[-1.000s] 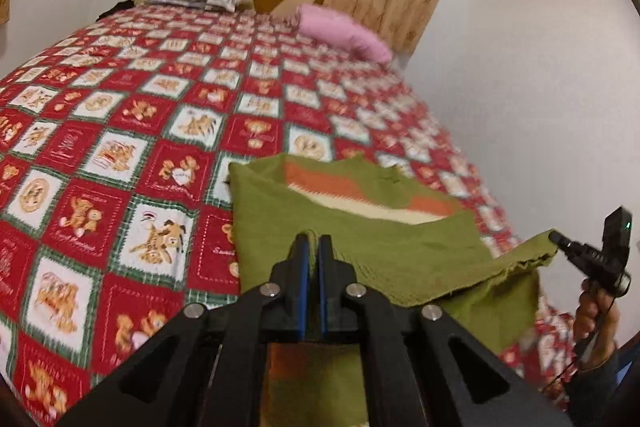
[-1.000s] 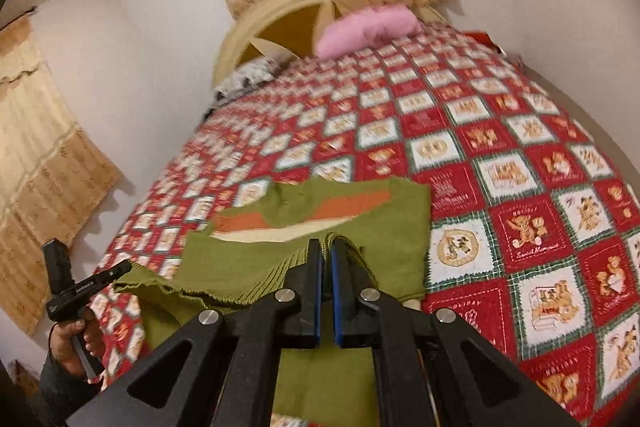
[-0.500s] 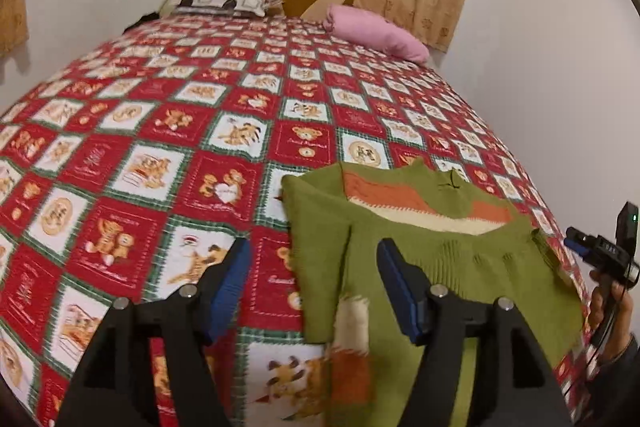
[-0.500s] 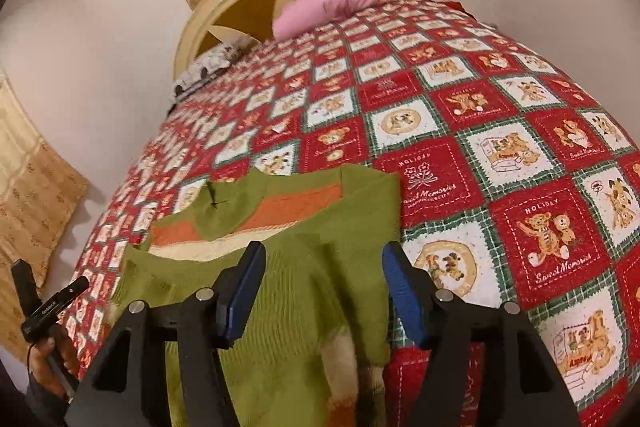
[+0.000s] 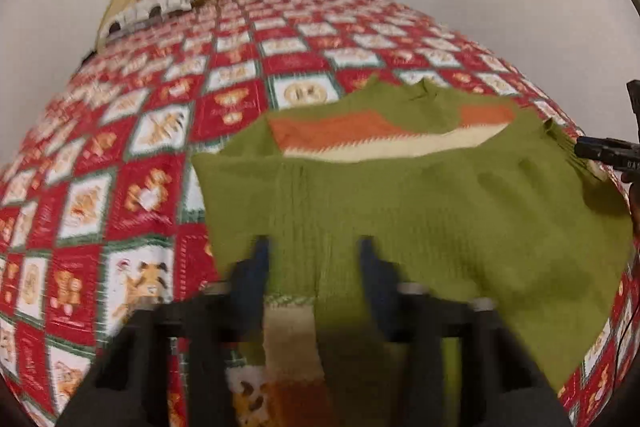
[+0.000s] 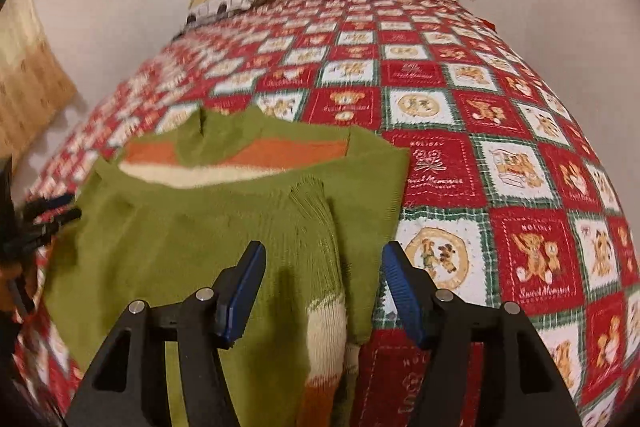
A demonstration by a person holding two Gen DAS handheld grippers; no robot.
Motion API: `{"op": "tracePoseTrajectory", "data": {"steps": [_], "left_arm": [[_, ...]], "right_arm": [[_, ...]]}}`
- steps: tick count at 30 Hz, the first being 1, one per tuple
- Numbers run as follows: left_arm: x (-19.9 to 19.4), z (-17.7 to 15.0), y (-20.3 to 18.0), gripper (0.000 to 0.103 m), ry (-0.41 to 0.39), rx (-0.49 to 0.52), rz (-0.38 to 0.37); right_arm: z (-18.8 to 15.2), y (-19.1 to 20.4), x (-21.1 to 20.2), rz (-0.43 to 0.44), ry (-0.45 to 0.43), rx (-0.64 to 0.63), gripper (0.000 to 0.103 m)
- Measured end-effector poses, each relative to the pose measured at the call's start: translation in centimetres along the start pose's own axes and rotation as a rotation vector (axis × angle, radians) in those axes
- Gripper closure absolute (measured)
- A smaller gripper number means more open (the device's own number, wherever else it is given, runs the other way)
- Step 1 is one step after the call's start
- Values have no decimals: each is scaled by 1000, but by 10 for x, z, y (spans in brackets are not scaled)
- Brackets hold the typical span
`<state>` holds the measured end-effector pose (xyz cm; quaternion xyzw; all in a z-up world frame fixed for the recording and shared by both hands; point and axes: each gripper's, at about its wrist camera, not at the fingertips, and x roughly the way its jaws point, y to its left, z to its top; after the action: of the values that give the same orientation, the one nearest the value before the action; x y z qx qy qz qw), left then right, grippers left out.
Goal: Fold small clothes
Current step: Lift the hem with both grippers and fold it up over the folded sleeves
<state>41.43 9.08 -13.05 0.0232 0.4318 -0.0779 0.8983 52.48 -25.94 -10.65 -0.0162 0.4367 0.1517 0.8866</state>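
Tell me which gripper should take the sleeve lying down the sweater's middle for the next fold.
Probably right. The right gripper is open with the striped sleeve lying between its fingers on the green sweater. The left gripper is open too, but its view is blurred.

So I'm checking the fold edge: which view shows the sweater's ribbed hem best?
The right wrist view: the ribbed hem is sharp there, lying folded across the green sweater below the orange stripe. In the left wrist view the sweater is motion-blurred and its ribbing is only faintly visible.
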Motion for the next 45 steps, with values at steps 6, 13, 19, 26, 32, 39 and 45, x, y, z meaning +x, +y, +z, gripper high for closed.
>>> {"op": "tracePoseTrajectory", "data": {"steps": [6, 13, 19, 26, 32, 39, 45], "left_arm": [[-28, -2, 12, 97, -79, -32, 20], [-58, 20, 35, 97, -182, -113, -12], [-33, 50, 43, 97, -178, -133, 9], [21, 58, 51, 97, -81, -153, 46], [47, 39, 50, 77, -20, -162, 104], [-4, 22, 64, 40, -150, -242, 147], [-3, 4, 72, 34, -151, -292, 109]], "right_arm": [[0, 15, 0, -60, -12, -105, 100], [27, 9, -49, -50, -178, -54, 101], [58, 9, -38, -77, -192, -27, 101], [71, -6, 15, -114, -119, 23, 101], [63, -16, 72, -136, 66, 23, 95], [75, 7, 25, -149, -74, -45, 57], [88, 79, 45, 89, 23, -209, 57]]}}
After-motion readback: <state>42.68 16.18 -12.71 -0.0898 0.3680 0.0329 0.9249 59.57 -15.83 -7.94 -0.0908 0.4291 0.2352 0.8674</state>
